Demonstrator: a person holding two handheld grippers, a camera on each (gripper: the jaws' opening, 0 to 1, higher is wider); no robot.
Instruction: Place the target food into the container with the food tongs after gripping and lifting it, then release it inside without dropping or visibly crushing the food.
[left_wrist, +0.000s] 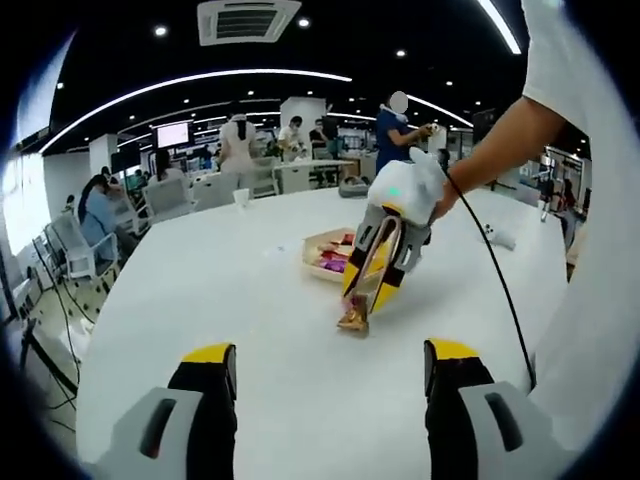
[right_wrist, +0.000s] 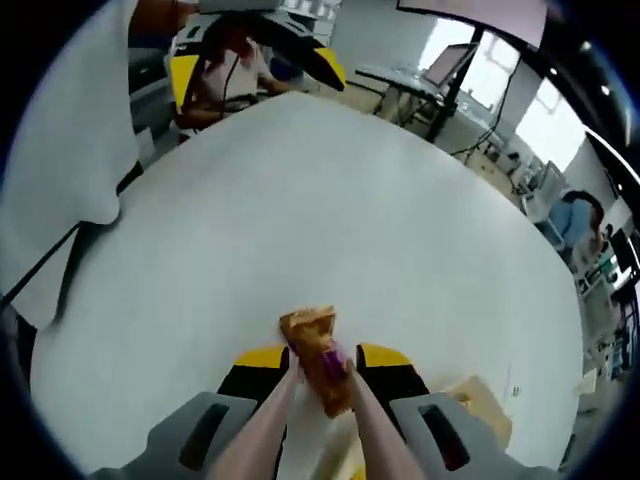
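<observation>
Jaws on the tongs, snack pinched at the table

Jaws of our right gripper (right_wrist: 322, 362) are clenched on the food tongs (right_wrist: 300, 420), whose two pinkish arms run up between the yellow pads and meet on the snack (right_wrist: 318, 362). In the left gripper view we see the same pairing from across the table (left_wrist: 250, 320): the right gripper (left_wrist: 385, 255) tilts down, tongs (left_wrist: 372, 265) pointing at the tabletop, and the snack (left_wrist: 353, 318) sits at their tip, touching or just above the white surface; we cannot tell which.

Our left gripper (left_wrist: 330, 370) stands released, jaws wide apart with nothing between them, low over the near edge of the table.

Step in hand, as we judge it: the grip on the food is made and the lift is about to start. The container (left_wrist: 325, 252), a shallow tray already holding a few wrapped pieces, lies just beyond the snack and near it.

Next move calls for a steady squeeze, firm enough that the piece does not slip and light enough not to crush it, then a short carry over the tray rim and a gentle opening inside.
</observation>
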